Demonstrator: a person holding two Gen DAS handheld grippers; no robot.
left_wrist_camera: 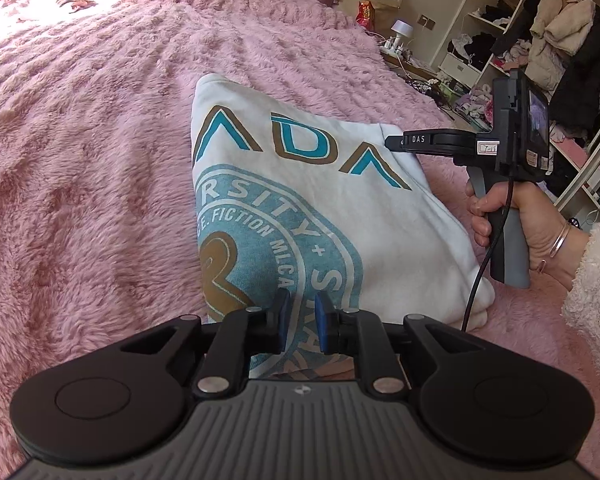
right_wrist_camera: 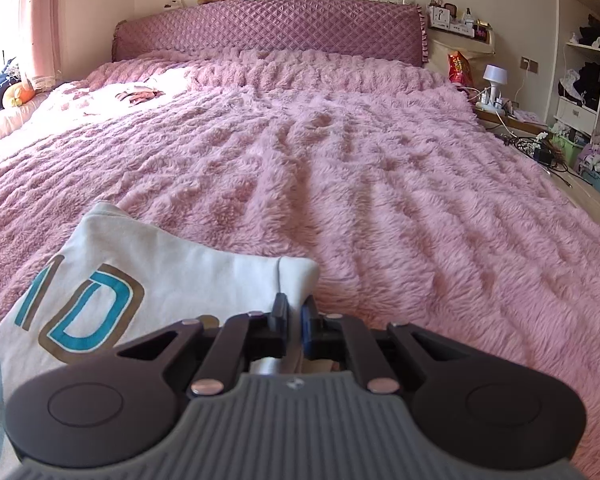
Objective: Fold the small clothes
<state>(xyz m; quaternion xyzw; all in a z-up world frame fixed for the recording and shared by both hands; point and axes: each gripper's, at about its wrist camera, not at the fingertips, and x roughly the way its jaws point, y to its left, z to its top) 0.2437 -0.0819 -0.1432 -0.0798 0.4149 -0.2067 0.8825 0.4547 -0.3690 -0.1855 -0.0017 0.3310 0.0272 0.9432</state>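
A folded white shirt (left_wrist_camera: 380,232) with a teal and brown print lies on the pink fluffy blanket (left_wrist_camera: 100,140). My left gripper (left_wrist_camera: 302,304) hovers over the shirt's near edge, pads open with only the print showing in the gap. In the left wrist view my right gripper (left_wrist_camera: 392,143), held in a hand (left_wrist_camera: 512,220), reaches in from the right to the shirt's far right corner. In the right wrist view that corner of the shirt (right_wrist_camera: 180,272) rises into the right gripper (right_wrist_camera: 295,306), which is shut with white cloth pinched between its pads.
The blanket (right_wrist_camera: 380,160) stretches to a quilted purple headboard (right_wrist_camera: 268,28). A small crumpled item (right_wrist_camera: 138,94) lies in the sunlit patch at far left. Right of the bed stand a lamp (right_wrist_camera: 494,76), cables and open shelves of clothes (left_wrist_camera: 560,40). A black cable (left_wrist_camera: 476,280) hangs from the right gripper.
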